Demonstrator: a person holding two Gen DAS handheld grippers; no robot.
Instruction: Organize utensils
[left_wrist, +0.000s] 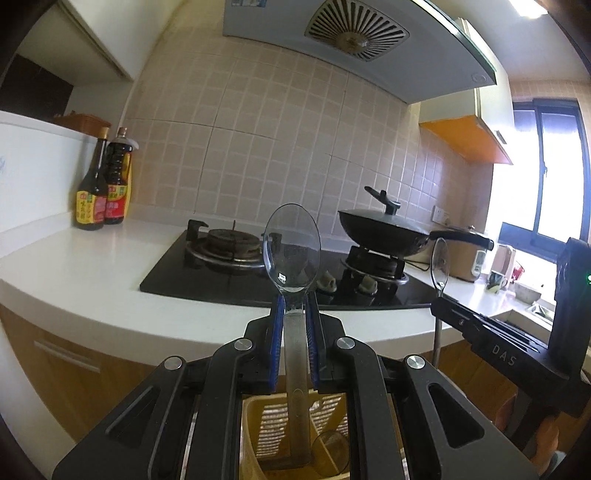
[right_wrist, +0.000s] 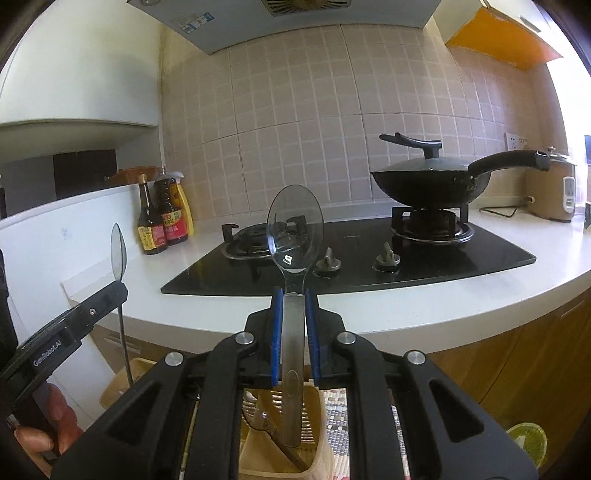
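Two clear plastic spoons stand upright, bowls up, each pinched by its handle between blue-padded fingers. At the centre of the left wrist view, the left gripper (left_wrist: 295, 314) is clamped on one clear spoon (left_wrist: 292, 251), whose handle hangs over a yellow slotted utensil holder (left_wrist: 258, 417) at the bottom of the frame. At the centre of the right wrist view, the right gripper (right_wrist: 294, 314) is clamped on the second clear spoon (right_wrist: 294, 229) above a yellow holder (right_wrist: 310, 413) where a fork (right_wrist: 267, 428) lies. Behind them, a white counter (left_wrist: 92, 266) carries a black gas hob (left_wrist: 243, 280), a lidded wok (left_wrist: 384, 232) at right, and two sauce bottles (left_wrist: 101, 188) at left.
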